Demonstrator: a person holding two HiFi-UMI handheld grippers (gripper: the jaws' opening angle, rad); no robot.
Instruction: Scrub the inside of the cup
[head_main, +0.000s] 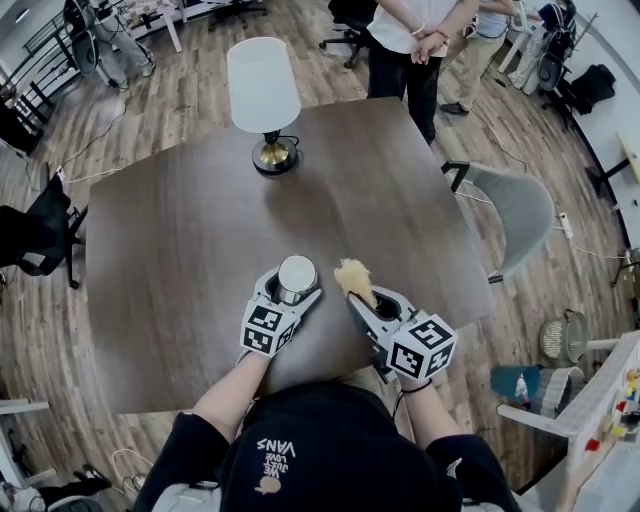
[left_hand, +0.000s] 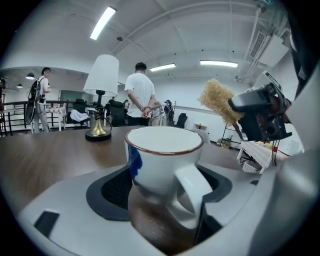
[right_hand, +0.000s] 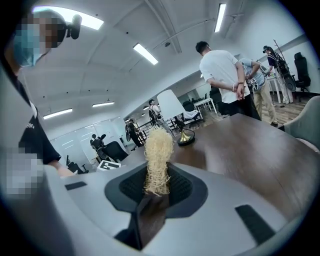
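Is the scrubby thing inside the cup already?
No, the scrubber is held in the jaws of the right gripper, off to the side of the cup, not inside it.

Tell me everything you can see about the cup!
The cup is white and looks like china, with a thin dark-red line round its rim and a blue mark on one side. Its one loop handle points back at the left gripper's camera. It stands upright, nothing seen inside. The left gripper holds it, a jaw on each side, over the brown table; I cannot tell if it rests there. The scrubber is beside it, not touching.
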